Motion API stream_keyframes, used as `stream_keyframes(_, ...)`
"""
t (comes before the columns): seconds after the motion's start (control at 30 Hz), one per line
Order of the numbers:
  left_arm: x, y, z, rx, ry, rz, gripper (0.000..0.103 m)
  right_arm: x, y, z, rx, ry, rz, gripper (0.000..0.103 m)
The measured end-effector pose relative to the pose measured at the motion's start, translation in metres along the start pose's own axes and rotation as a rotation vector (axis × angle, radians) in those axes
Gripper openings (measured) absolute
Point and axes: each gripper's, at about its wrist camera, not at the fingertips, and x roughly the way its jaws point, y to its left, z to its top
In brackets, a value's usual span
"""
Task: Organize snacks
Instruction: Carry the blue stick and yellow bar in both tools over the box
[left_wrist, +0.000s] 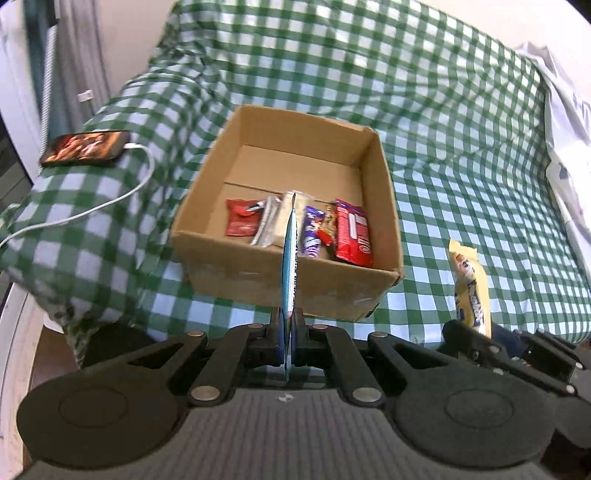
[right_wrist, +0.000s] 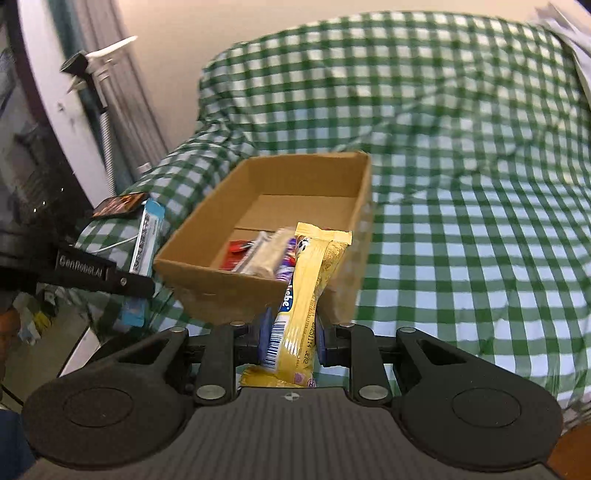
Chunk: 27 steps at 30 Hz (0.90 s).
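An open cardboard box (left_wrist: 207, 225) (right_wrist: 192, 273) sits on a green checked cloth and holds several snack packets, among them a red packet (left_wrist: 352, 232) and a purple one (left_wrist: 312, 232). My left gripper (left_wrist: 288, 325) is shut on a thin blue snack packet (left_wrist: 290, 258), seen edge-on, in front of the box's near wall. My right gripper (right_wrist: 291, 332) is shut on a yellow snack bar (right_wrist: 306, 295), held upright just before the box. The yellow bar (left_wrist: 471, 288) and right gripper also show at the right of the left wrist view. The blue packet (right_wrist: 147, 236) shows left in the right wrist view.
A phone (left_wrist: 85, 147) with a white cable (left_wrist: 110, 203) lies on the cloth left of the box. The checked cloth (left_wrist: 461, 166) covers a sofa-like seat that rises behind the box. A white bag (left_wrist: 565, 122) lies far right. A pale wall and curtain stand left.
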Motion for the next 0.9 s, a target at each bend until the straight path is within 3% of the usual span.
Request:
stream_keyframes(0.33,-0.023,0.037,-0.013,-0.048,-0.063,-0.041,0.003,-0.020,0.046,-0.001,-0.101,-0.025,-0.051,0.025)
stream_keyframes(0.9,-0.023,0.055,-0.011,-0.074,-0.099,-0.043,0.003,-0.011,0.065,0.002,-0.173,0.001,-0.103,0.025)
